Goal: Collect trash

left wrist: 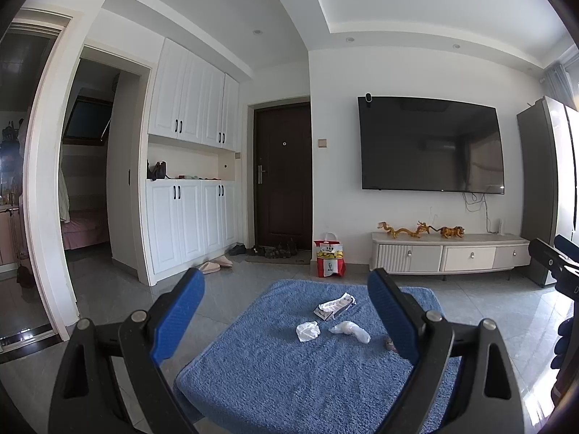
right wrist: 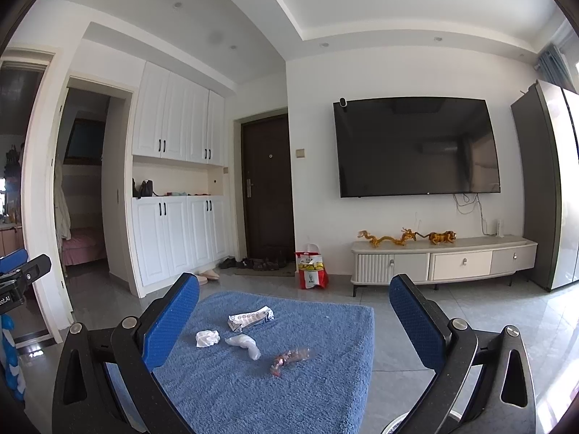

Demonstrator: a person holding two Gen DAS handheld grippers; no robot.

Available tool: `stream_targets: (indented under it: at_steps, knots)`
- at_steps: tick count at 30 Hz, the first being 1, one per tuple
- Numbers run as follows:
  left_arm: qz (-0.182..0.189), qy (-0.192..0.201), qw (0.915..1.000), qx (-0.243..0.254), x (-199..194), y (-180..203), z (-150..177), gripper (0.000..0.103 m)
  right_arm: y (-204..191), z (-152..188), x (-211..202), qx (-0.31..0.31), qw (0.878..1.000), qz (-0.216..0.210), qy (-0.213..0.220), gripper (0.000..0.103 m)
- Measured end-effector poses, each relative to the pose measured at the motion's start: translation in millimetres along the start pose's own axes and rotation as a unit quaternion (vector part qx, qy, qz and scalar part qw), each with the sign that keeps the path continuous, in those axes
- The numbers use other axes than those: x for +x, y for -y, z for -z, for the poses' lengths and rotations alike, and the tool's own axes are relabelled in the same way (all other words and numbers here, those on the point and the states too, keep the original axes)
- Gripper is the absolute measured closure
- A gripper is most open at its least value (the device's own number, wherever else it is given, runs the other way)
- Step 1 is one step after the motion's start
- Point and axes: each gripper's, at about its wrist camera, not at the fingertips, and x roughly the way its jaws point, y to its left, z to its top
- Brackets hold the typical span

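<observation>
Trash lies scattered mid-worktop on a blue fuzzy cover [right wrist: 289, 390]: a flattened printed wrapper [right wrist: 250, 319], a crumpled white tissue [right wrist: 207, 337], a clear plastic wad [right wrist: 244, 344] and a reddish cellophane wrapper [right wrist: 289, 358], all apart. Both claws hover spread and empty, left claw [left wrist: 286, 316] and right claw [right wrist: 295, 320]. Beyond, grey floor tiles [left wrist: 488, 300], a KFC bag [left wrist: 329, 258], a dark door [left wrist: 284, 173] and a wall television [left wrist: 430, 144].

Wall TV [right wrist: 416, 146], low TV cabinet [right wrist: 443, 260] w/ dragon figurines [right wrist: 387, 238], dark door [right wrist: 267, 188], white cupboards [right wrist: 179, 195]
</observation>
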Motion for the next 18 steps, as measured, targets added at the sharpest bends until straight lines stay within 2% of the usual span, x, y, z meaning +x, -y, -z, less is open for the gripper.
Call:
stream_targets:
  at_steps: [18]
  knots:
    - [-0.006,-0.006,1.0,-0.003,9.7,-0.3,5.9,0.011,7.3,2.5,4.1,0.004,1.0,0.005,-0.011,0.0]
